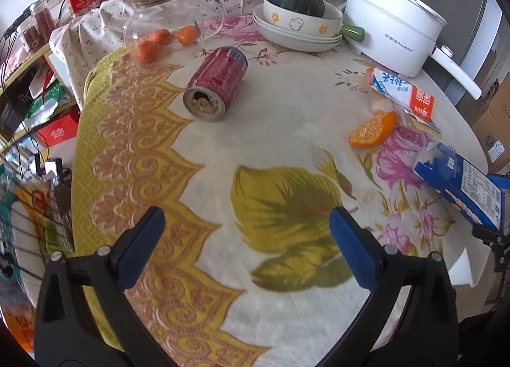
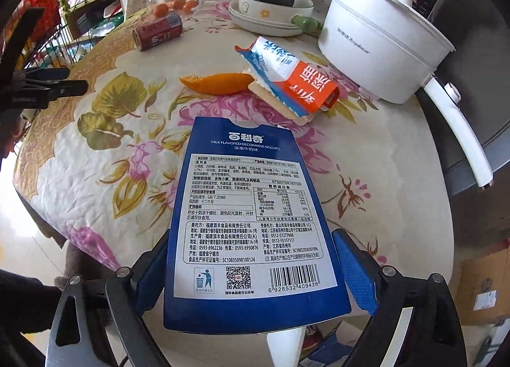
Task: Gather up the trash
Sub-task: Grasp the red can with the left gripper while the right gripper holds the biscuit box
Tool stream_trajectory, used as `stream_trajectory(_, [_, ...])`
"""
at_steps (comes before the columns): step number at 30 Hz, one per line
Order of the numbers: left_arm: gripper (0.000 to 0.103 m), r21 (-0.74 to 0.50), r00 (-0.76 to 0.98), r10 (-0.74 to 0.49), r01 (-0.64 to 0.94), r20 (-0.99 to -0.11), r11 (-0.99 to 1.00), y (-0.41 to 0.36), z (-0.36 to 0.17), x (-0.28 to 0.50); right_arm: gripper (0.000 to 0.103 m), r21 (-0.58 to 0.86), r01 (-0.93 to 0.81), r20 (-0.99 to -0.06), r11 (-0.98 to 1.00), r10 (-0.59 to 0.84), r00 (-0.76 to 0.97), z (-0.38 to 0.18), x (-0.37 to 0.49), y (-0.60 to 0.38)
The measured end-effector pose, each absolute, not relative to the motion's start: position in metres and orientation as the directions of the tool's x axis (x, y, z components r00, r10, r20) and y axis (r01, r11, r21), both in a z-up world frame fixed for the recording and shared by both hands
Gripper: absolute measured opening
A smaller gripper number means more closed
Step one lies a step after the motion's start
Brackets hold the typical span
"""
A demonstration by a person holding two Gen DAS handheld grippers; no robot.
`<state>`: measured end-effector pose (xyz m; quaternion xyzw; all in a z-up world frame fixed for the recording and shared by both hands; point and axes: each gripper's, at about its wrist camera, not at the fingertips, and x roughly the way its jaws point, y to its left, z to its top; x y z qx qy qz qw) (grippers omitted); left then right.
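My right gripper (image 2: 251, 234) is shut on a blue biscuit box (image 2: 248, 207), its pads pressing both long edges, and holds it tilted above the table's near right edge. The left wrist view shows the same box (image 1: 462, 188) at far right. My left gripper (image 1: 247, 220) hangs open and empty over the flowered tablecloth (image 1: 223, 150). A red can (image 1: 216, 84) lies on its side ahead of it. An orange peel (image 1: 373, 129) and a torn blue, white and orange wrapper (image 1: 401, 92) lie to the right, beyond the box's far end in the right wrist view.
A white electric pot (image 1: 392, 29) stands at the back right, with its handle over the table edge. Stacked bowls holding a dark squash (image 1: 296, 22) sit at the back. A glass jar (image 1: 172, 16) and tangerines (image 1: 146, 51) are back left. Shelves and a wire basket (image 2: 54, 45) stand left of the table.
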<state>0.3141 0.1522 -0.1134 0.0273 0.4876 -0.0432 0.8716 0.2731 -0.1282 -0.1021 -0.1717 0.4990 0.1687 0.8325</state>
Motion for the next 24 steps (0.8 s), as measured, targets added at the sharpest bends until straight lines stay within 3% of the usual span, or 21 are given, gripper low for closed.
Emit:
stream_trajectory(4, [0.101, 0.085, 0.559, 0.013, 0.103, -0.829, 0.991, 0.146, -0.116, 0.356, 0.095, -0.09, -0.435, -0.877, 0.896, 0.136, 0.461, -0.091, 0.28, -0.143])
stream_trajectory(15, [0.089, 0.126, 0.569, 0.052, 0.092, -0.821, 0.988, 0.154, -0.137, 0.429, 0.095, -0.043, -0.427, -0.889, 0.903, 0.161, 0.429, -0.097, 0.293, -0.158])
stream_trajectory(20, [0.057, 0.06, 0.56, 0.005, 0.08, -0.828, 0.995, 0.159, -0.148, 0.431, 0.095, -0.048, -0.434, -0.895, 0.9, 0.155, 0.419, -0.104, 0.293, -0.154])
stream_trajectory(24, [0.056, 0.034, 0.567, -0.002, 0.054, -0.824, 0.998, 0.159, -0.148, 0.416, 0.094, -0.056, -0.424, -0.894, 0.904, 0.143, 0.424, -0.106, 0.29, -0.154])
